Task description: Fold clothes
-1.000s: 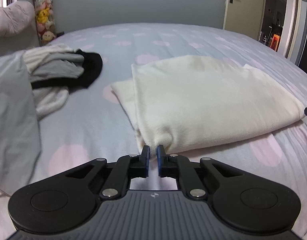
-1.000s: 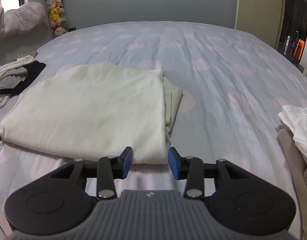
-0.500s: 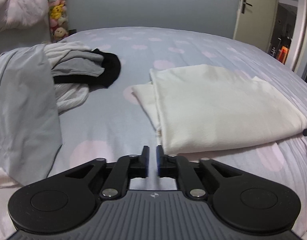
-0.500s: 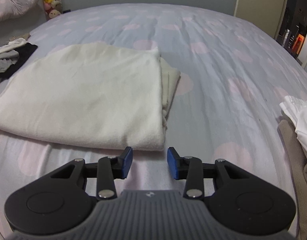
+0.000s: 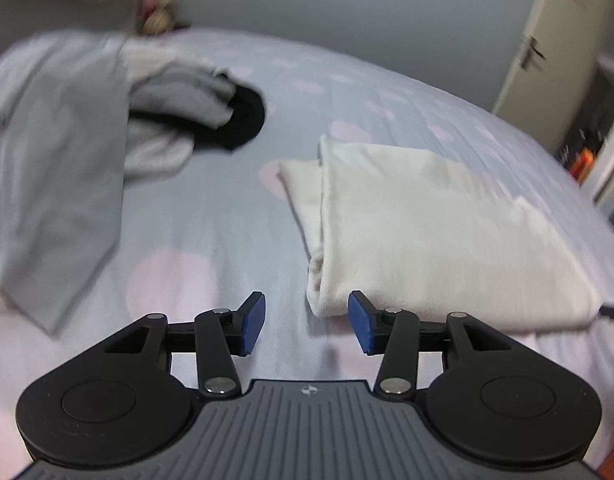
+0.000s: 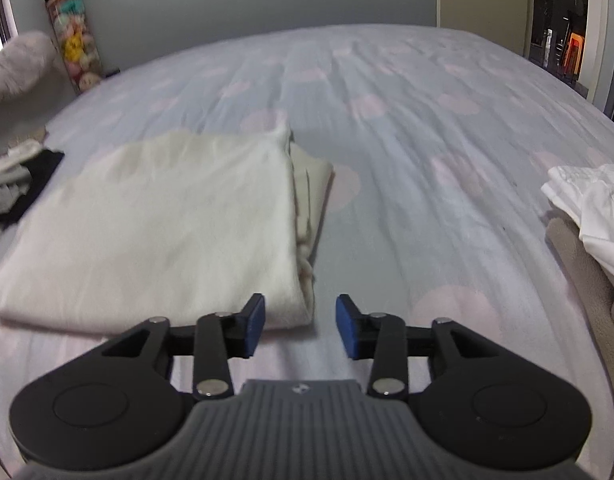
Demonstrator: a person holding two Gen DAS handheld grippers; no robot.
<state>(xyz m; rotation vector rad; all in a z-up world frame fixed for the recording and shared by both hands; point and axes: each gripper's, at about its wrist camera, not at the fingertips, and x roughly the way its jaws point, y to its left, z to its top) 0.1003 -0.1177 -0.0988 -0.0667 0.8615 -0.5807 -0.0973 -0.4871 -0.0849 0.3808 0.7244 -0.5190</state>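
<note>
Bed [image 6: 427,128], clothes heap [image 5: 87,128], white stack [image 6: 591,208]

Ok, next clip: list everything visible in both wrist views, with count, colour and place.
folded garment: one, cream, middle of bed
unfolded clothes pile: several, grey, white, black, bed's left
stacked clothes: white over beige, count unclear, bed's right edge
bedsheet: one, blue-grey with pink spots
plush toy holder: one, multicoloured, far left corner
door: one, cream, far right
left gripper: black, blue pads, open, jaws just opening, nothing gripped
right gripper: same colours, open, empty
</note>
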